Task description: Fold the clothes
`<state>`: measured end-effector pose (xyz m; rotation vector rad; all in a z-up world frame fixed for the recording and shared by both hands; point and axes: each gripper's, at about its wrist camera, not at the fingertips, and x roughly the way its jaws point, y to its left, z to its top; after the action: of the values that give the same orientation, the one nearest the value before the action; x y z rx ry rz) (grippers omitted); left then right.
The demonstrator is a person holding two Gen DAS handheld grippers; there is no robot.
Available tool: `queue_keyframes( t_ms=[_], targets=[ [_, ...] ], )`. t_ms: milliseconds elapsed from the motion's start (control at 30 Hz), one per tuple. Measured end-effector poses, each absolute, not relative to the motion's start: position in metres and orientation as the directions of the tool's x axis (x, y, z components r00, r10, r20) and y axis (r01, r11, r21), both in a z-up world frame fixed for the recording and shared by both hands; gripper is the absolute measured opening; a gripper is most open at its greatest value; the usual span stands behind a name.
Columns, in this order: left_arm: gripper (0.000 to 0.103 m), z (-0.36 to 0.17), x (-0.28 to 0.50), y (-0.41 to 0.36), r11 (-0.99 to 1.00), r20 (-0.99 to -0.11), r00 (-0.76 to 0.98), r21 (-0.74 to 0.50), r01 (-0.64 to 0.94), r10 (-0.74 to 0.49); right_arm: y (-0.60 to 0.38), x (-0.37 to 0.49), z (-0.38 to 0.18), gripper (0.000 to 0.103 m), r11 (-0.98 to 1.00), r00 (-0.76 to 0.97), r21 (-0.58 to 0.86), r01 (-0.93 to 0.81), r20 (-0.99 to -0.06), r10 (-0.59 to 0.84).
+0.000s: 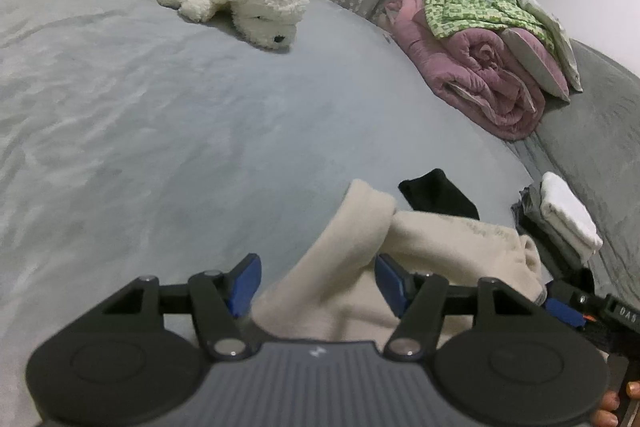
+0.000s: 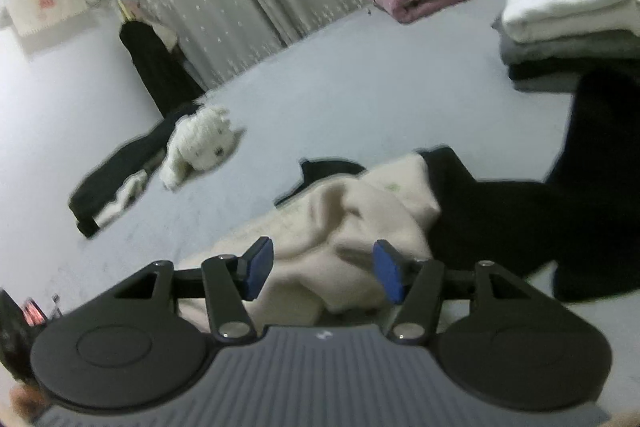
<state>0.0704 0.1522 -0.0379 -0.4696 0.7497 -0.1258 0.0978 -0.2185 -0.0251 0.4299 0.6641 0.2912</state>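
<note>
Here the cream garment [image 1: 360,267] lies bunched on the grey bed sheet [image 1: 160,127] at the lower centre of both views, partly over a black garment [image 2: 500,219] that spreads toward the lower right of the right wrist view. The left gripper [image 1: 316,285] stands released, its blue pads clear on either side of a raised cream fold, pressing on nothing. The right gripper [image 2: 324,273] is likewise released, with rumpled cream cloth lying between its jaws but not pinched.

To fold well, the person would likely do best to seek two matching edges or corners of the cream piece, pinch a single layer at each, and lift it free of the black cloth before spreading it flat on the bare sheet. Grabbing the thick bunch now between the jaws would probably trap several layers.

The garment's outline, sleeves and hem cannot be made out in the heap. The right wrist view is smeared. A folded stack [image 2: 568,15] is cut off at the upper right, and a plush toy [image 1: 240,1] lies well apart in the upper centre of the left wrist view.
</note>
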Motion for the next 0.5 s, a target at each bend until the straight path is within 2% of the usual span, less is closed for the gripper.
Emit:
queue_keyframes(
  t_ms=[167, 300, 367, 500],
  targets=[
    [0.060, -0.045, 0.069, 0.152, 0.908, -0.651, 0.715, -0.416, -0.055, -0.255, -0.221, 0.093, -0.043, 0.059, 0.907, 0.703, 0.402, -0.124, -0.609, 0.366],
    [0.046, -0.052, 0.072, 0.149, 0.920, -0.677, 0.700, -0.385, -0.070, -0.229, -0.220, 0.099, -0.065, 0.055, 0.918, 0.649, 0.381, -0.109, -0.673, 0.356],
    [0.042, -0.055, 0.075, 0.147, 0.925, -0.685, 0.695, -0.372, -0.077, -0.218, -0.216, 0.105, -0.071, 0.055, 0.920, 0.650, 0.375, -0.116, -0.672, 0.356],
    [0.041, -0.058, 0.078, 0.143, 0.930, -0.691, 0.694, -0.357, -0.084, -0.203, -0.212, 0.117, -0.078, 0.056, 0.914, 0.670, 0.388, -0.118, -0.649, 0.362]
  ],
)
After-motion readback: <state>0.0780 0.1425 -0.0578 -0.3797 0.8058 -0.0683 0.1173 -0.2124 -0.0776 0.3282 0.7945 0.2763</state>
